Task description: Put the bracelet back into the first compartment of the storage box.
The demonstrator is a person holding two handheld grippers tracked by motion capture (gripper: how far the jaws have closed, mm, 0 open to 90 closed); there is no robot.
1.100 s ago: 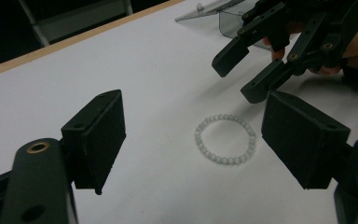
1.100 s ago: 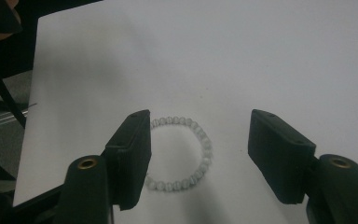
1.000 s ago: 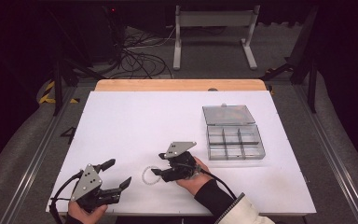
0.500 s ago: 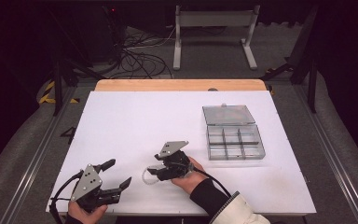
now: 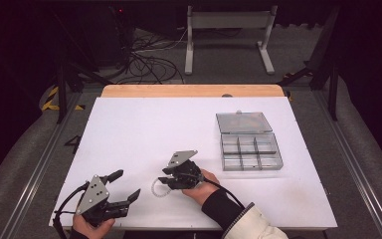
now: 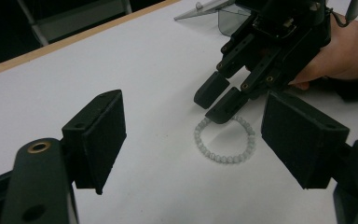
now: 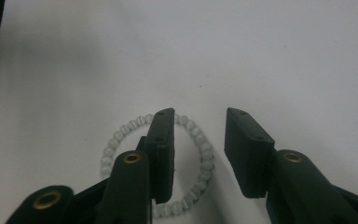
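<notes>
Bracelet of pale grey-white beads (image 6: 224, 140), strung in a closed ring, lies flat on the white worktop (image 5: 144, 129), near edge, left of the clear compartment box (image 5: 251, 151). Likely light, limp, beads smooth and slippery; best pinched across one strand. Being a loop, it has no real long axis or heading. Right gripper (image 7: 199, 122) fingers apart, straddling the ring's right strand. Left gripper (image 5: 121, 184) fingers wide open, empty.

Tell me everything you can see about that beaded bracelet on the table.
The pale grey-white beaded bracelet is a closed ring of small round, glossy, faintly streaked beads. It lies flat on the white table, near the front edge. The right hand-held gripper is open over it, one jaw inside the ring, the other outside, straddling its beads.
</notes>
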